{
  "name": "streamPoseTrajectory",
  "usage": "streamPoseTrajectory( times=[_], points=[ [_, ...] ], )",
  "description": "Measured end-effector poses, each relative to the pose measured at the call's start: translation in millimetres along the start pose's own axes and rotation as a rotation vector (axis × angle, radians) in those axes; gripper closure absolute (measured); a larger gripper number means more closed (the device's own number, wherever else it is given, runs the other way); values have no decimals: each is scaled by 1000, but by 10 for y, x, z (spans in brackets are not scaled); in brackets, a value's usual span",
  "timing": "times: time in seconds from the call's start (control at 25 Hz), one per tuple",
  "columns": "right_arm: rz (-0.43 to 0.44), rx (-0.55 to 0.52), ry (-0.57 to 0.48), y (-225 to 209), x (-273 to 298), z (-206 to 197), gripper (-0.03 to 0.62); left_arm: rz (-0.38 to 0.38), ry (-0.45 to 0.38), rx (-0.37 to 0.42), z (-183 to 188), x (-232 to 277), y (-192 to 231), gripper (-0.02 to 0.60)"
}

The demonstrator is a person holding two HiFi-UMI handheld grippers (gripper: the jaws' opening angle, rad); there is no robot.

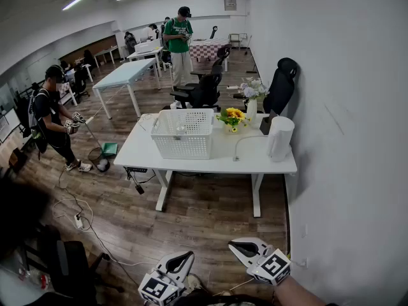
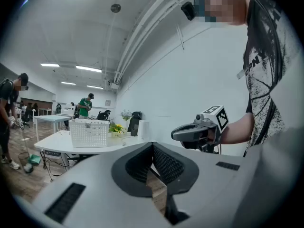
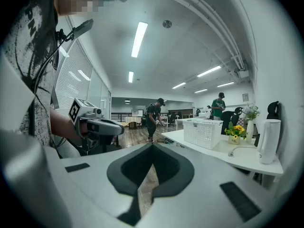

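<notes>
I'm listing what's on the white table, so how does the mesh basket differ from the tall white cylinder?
The basket is wide, boxy and perforated with an open top; the cylinder is tall, narrow and smooth-sided. The basket stands mid-table, the cylinder at the end by the wall. Both are white and upright on the table.

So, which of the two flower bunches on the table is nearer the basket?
The yellow sunflowers, just right of the white basket; the pale flowers in the tall vase stand farther back.
</notes>
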State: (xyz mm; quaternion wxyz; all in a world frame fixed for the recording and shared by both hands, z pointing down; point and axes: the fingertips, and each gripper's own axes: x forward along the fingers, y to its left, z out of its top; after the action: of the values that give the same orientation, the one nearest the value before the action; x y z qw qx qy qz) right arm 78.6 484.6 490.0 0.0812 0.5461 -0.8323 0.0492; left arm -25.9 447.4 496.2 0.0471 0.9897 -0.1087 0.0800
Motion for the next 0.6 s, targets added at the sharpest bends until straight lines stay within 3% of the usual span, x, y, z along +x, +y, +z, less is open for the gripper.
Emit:
streamPoseTrajectory(
  times=[0.4, 0.6],
  points=[
    [3, -9, -4, 106, -110, 55, 574, -12, -15, 11, 41, -2, -118, 571],
    [25, 47, -37, 136, -181, 83, 572, -21, -11, 38, 70, -2, -175, 571]
  ],
)
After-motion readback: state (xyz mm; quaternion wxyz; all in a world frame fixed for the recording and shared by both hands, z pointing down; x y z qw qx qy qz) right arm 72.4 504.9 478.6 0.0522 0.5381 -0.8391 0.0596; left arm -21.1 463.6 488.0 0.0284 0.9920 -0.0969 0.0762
